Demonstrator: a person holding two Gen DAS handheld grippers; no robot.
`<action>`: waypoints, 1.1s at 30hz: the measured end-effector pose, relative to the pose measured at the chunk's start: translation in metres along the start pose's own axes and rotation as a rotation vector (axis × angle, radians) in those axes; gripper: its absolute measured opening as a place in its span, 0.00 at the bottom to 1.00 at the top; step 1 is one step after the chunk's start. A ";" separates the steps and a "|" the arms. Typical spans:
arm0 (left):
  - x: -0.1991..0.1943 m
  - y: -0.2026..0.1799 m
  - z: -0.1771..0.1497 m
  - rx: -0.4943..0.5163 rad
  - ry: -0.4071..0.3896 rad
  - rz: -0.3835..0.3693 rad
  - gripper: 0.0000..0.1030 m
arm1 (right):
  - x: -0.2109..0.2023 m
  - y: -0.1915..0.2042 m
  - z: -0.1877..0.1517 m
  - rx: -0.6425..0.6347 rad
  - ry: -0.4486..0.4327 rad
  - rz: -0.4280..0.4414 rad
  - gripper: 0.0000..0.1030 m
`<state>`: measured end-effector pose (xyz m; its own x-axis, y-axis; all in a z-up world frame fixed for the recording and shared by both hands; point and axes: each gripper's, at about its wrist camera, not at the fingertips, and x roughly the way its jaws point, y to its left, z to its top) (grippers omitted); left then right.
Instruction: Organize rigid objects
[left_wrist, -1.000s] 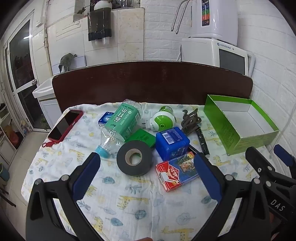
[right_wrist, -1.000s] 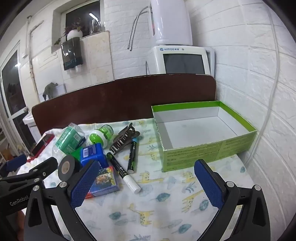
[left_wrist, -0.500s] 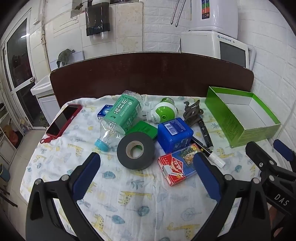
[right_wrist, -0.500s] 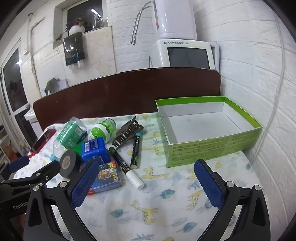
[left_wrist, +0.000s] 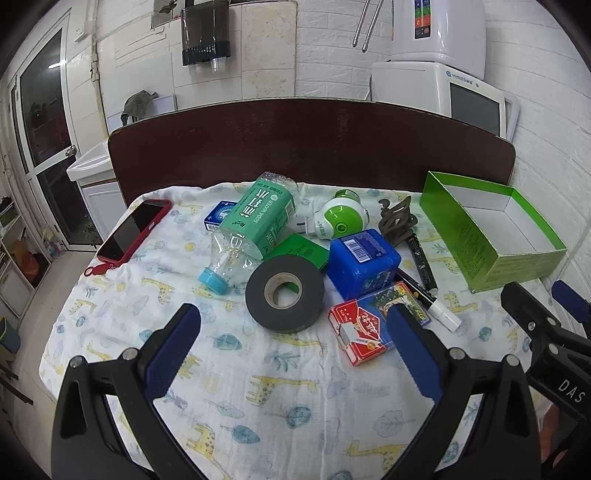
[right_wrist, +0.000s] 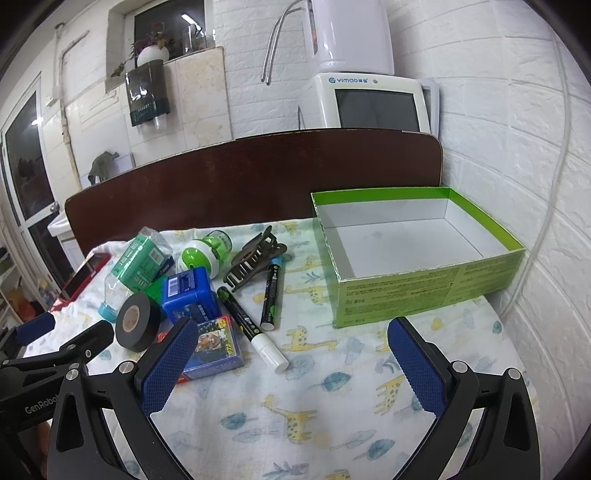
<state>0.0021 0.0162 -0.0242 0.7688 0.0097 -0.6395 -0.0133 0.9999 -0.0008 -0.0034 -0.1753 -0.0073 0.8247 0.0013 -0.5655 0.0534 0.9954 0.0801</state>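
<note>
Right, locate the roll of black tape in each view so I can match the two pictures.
Left wrist: the roll of black tape lies flat at picture centre, between the soda water bottle and the blue box.
Right wrist: the same roll sits at far left, tilted, beside the blue box.
Shared landmark: the green cardboard box at the right of the table, open and showing nothing inside.

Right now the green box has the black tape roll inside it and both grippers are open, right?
Not quite. The green box has nothing inside it; the right wrist view shows only its bare white floor. The black tape roll lies on the giraffe cloth beside the blue tin. Both the left gripper and right gripper are open.
</note>
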 end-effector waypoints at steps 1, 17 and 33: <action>0.000 0.000 0.000 -0.002 0.002 0.002 0.97 | 0.000 0.000 0.000 0.000 0.001 0.001 0.99; 0.002 0.003 -0.005 -0.002 0.016 -0.006 0.97 | 0.002 0.000 -0.001 0.002 0.010 -0.001 0.99; 0.001 -0.004 -0.006 0.019 0.016 -0.034 0.96 | -0.001 -0.004 0.002 0.014 0.000 0.003 0.99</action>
<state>-0.0013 0.0126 -0.0297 0.7582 -0.0246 -0.6516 0.0253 0.9996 -0.0082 -0.0039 -0.1798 -0.0054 0.8251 0.0037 -0.5650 0.0592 0.9939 0.0930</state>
